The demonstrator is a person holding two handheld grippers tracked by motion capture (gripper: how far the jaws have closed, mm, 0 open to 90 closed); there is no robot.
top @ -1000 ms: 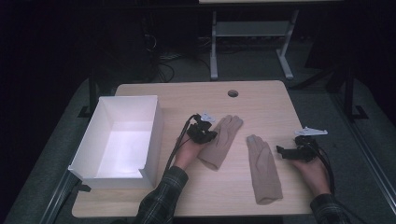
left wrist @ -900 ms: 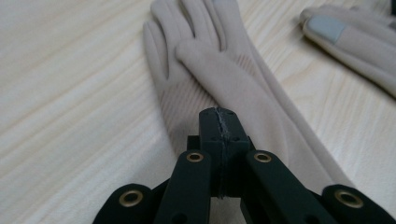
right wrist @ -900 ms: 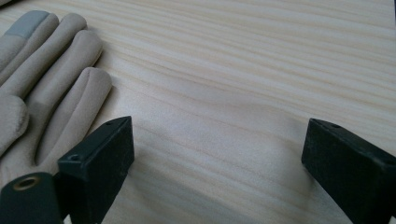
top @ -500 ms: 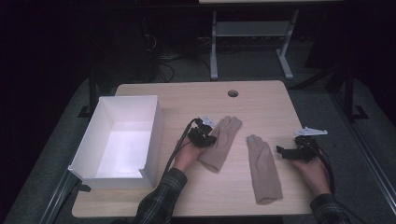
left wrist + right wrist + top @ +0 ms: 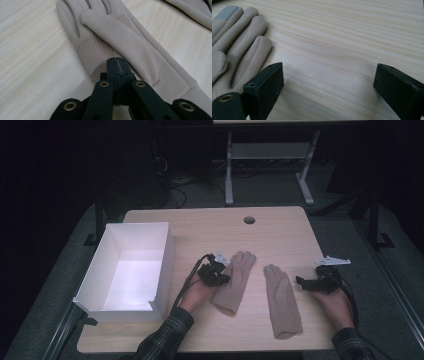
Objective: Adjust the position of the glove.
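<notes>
The room around you is dark; behind the light wood-grain table [image 5: 280, 227] stand the pale metal legs of another desk [image 5: 270, 165], with loose cables on the floor. A round cable hole [image 5: 249, 220] sits near the table's far edge. At your left rests a white open box [image 5: 127, 270], rectangular with thin walls, its long side running away from you.

Two beige gloves lie flat in the middle. The left glove [image 5: 234, 282] runs cuff-near, fingers-far, slanting toward the far right. In the left gripper view it is soft, suede-like cloth with fine ribbed stitching on the palm and its thumb folded across. The right glove [image 5: 281, 300] lies well apart from it, its long axis nearly straight away from you, leaning slightly left; one fingertip carries a grey patch, seen in the right gripper view.

Your left hand [image 5: 196, 292] rests on the table, holding the left gripper [image 5: 222, 278] low against the left glove's near-left edge. Its jaws are pressed together at the glove's edge; whether cloth is pinched between them can't be told.

Your right hand [image 5: 334, 301] lies to the right of the right glove, the right gripper [image 5: 328, 82] aimed leftward with jaws spread wide over bare wood, one jaw just beside the glove's fingers.
</notes>
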